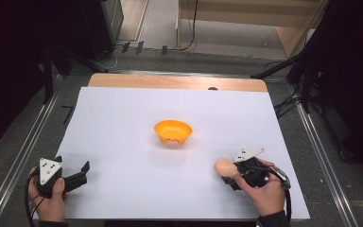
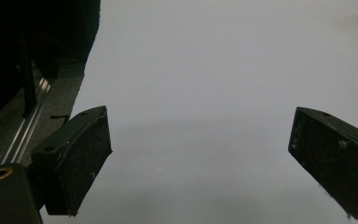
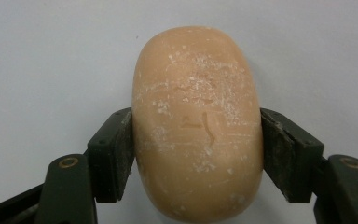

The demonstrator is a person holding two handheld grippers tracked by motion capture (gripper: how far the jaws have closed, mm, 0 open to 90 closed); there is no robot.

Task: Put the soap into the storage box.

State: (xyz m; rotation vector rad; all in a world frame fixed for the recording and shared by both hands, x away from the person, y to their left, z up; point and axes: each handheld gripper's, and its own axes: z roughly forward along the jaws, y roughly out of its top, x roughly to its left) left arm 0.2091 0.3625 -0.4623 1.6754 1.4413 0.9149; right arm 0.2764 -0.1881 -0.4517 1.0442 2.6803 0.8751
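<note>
While R claw (image 3: 196, 154) grips 1 soap (image 3: 196, 121) (peach), 1 bowl (image 1: 173, 131) sits apart.

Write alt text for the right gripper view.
A peach-coloured oval bar of soap, dusted with pale flecks, is clamped between the right gripper's two black jaws, above a plain white table sheet.
</note>
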